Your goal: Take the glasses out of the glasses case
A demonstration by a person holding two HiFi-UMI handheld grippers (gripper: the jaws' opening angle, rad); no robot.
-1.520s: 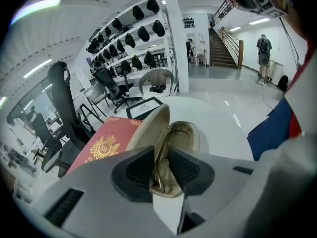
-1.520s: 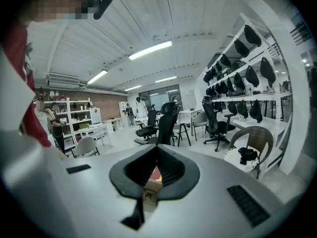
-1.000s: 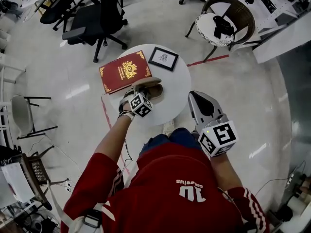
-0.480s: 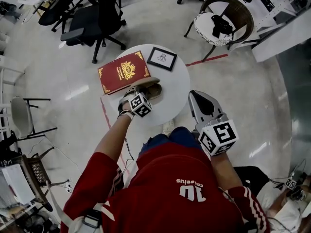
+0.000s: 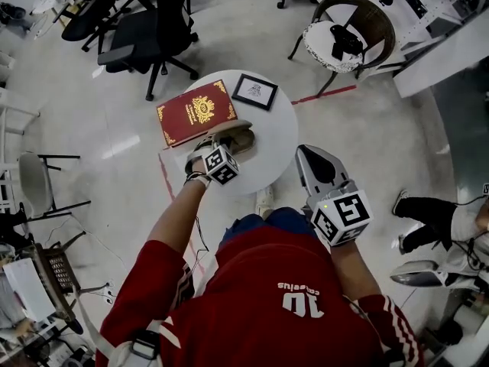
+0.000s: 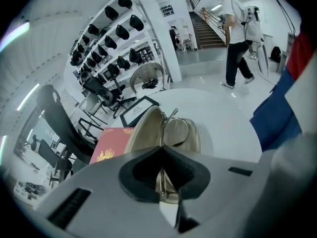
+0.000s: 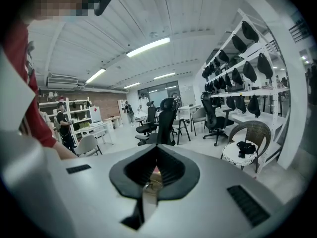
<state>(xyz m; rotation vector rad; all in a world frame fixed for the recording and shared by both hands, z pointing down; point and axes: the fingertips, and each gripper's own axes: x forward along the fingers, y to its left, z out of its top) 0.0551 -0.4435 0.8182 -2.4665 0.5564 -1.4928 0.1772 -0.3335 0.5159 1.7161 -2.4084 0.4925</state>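
An open tan glasses case [image 5: 233,137] lies on the round white table [image 5: 269,163]; in the left gripper view its lid [image 6: 142,131] stands up. Thin metal-framed glasses [image 6: 175,131] rest partly in the case. My left gripper [image 5: 217,141] points steeply down over the case. Its jaws [image 6: 162,181] are closing, and their pads press on a thin metal part of the glasses. My right gripper [image 5: 307,151] hangs off the table's right edge, apart from the case. Its own view shows the right gripper [image 7: 150,182] shut with nothing in it.
On the table a red book [image 5: 196,113] lies left of the case, a small black picture frame [image 5: 257,92] behind it. Office chairs [image 5: 151,29] stand beyond the table, a wicker chair [image 5: 349,37] at the far right. A person's legs [image 5: 428,209] are at the right edge.
My left gripper has edged upward over the case. The right gripper has kept still. A passer-by's legs have come into the head view at the right edge.
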